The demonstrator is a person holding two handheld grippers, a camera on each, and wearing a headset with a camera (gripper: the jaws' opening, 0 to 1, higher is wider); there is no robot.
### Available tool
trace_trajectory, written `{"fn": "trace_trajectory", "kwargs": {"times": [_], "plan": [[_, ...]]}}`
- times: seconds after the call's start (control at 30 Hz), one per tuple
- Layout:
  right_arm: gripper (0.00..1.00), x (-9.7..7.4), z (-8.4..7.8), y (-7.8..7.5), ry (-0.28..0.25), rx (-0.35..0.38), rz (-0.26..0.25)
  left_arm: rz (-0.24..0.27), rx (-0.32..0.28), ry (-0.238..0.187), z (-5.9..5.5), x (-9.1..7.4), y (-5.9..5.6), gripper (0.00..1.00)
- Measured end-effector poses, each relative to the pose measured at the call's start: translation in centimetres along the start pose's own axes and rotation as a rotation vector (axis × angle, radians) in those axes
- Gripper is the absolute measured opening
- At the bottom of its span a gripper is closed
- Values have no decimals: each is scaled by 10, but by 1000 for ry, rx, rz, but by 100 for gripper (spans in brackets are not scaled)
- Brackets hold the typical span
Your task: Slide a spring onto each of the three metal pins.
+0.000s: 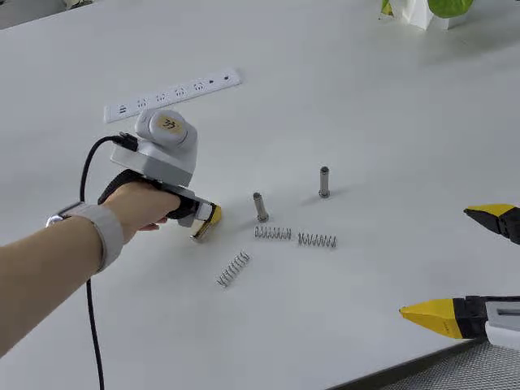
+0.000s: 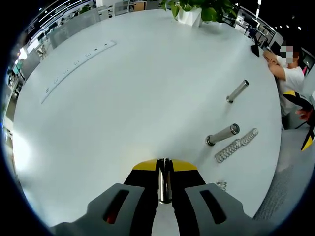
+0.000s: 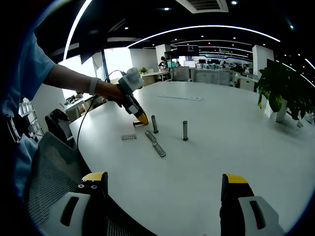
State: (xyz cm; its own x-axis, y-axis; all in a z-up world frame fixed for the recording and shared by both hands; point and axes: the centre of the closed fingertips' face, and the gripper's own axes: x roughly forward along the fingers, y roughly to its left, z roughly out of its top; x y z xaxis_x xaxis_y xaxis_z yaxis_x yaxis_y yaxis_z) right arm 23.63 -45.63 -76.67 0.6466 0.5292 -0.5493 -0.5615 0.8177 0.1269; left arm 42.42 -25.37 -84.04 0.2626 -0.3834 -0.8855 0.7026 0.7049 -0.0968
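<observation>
Your left gripper point(image 2: 165, 169) has its jaws pressed almost together on one slim metal pin point(image 2: 165, 183), which sits clamped between the yellow tips. In the head view your left hand point(image 1: 142, 207) holds it with the tips angled down at the white table point(image 1: 366, 97). Near those tips, two more pins stand upright on the table, apart from each other: the nearer pin point(image 1: 260, 206) and the farther pin point(image 1: 324, 181). That makes three pins in all, one held and two free. Three springs lie flat on the table, none on a pin. The first spring point(image 1: 272, 232) is just beside the base of the nearer pin, the second spring point(image 1: 317, 240) lies in line with it a little farther from the left gripper, and the third spring point(image 1: 233, 268) lies apart, closer to you. Your right gripper point(image 1: 459, 262) hangs well apart at the table's near edge, jaws spread wide and holding nothing. One power strip point(image 1: 172, 94) lies beyond the left gripper, and one potted plant point(image 1: 422, 10) stands at the far edge.
</observation>
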Motion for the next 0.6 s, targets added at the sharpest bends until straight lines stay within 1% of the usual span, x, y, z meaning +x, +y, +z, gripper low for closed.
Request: {"fn": "trace_trajectory", "kwargs": {"times": [0.1, 0.33, 0.6], "plan": [[95, 0, 0, 0, -1, 3, 0, -3, -13, -4, -1, 0, 0, 4], [95, 0, 0, 1, 1, 0, 3, -13, -21, -8, -4, -2, -2, 4], [95, 2, 0, 2, 4, -2, 8, -30, -21, -34, -1, -16, -2, 4]]}}
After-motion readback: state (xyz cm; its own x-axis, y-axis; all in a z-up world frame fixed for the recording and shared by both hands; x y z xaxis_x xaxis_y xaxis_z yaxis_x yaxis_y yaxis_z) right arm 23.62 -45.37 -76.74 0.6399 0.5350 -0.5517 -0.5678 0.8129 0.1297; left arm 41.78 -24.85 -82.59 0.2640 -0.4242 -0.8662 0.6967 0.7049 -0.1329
